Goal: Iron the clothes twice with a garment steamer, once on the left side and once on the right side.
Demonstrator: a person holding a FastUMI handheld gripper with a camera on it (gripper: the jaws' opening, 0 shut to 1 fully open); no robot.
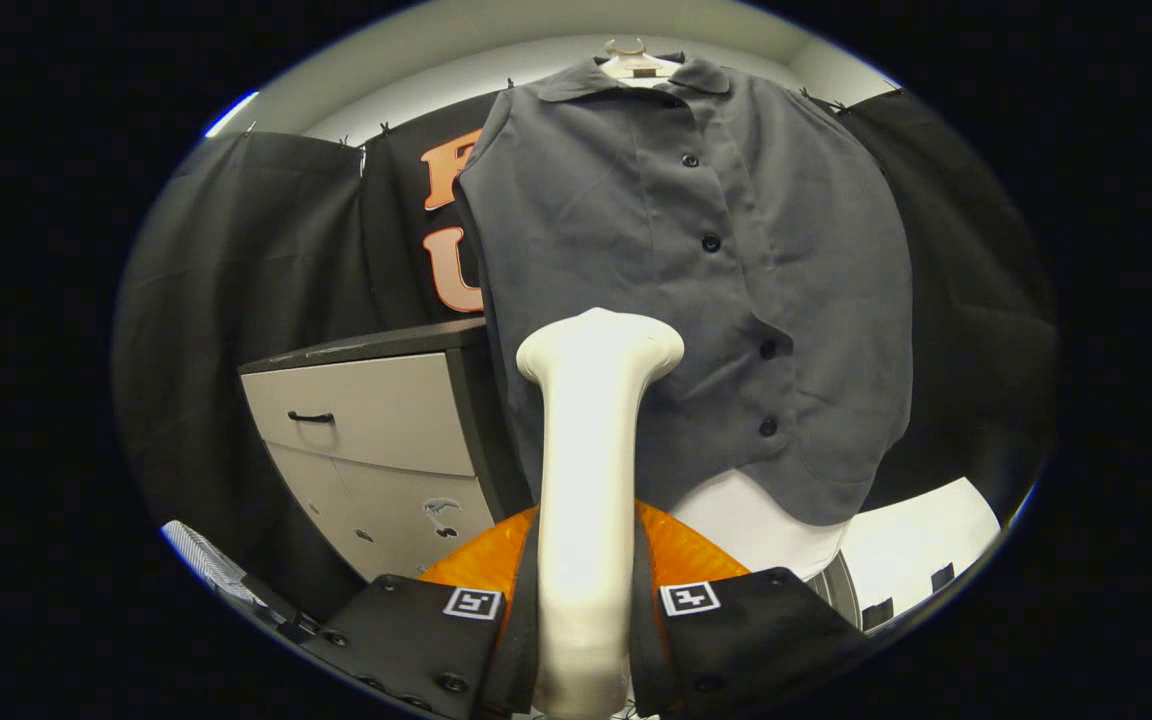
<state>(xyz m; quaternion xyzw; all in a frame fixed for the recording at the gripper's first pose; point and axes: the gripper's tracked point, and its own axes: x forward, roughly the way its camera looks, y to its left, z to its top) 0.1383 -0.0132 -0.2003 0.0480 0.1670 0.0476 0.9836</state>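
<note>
Gripper view shows our gripper (584,600) clamped on the cream plastic garment steamer (591,440); its head lies against the hanging grey buttoned shirt's (636,250) lower left panel.

steamer (591,480) clamped between gripper (584,610) fingers | shirt (696,290) hangs on hanger (636,62) just beyond steamer | drawers (376,450) left of shirt

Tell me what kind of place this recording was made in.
Probably a staged booth, not a home: black cloth walls, a grey shirt on a hanger, a drawer cabinet. The gripper holds a steamer.
</note>
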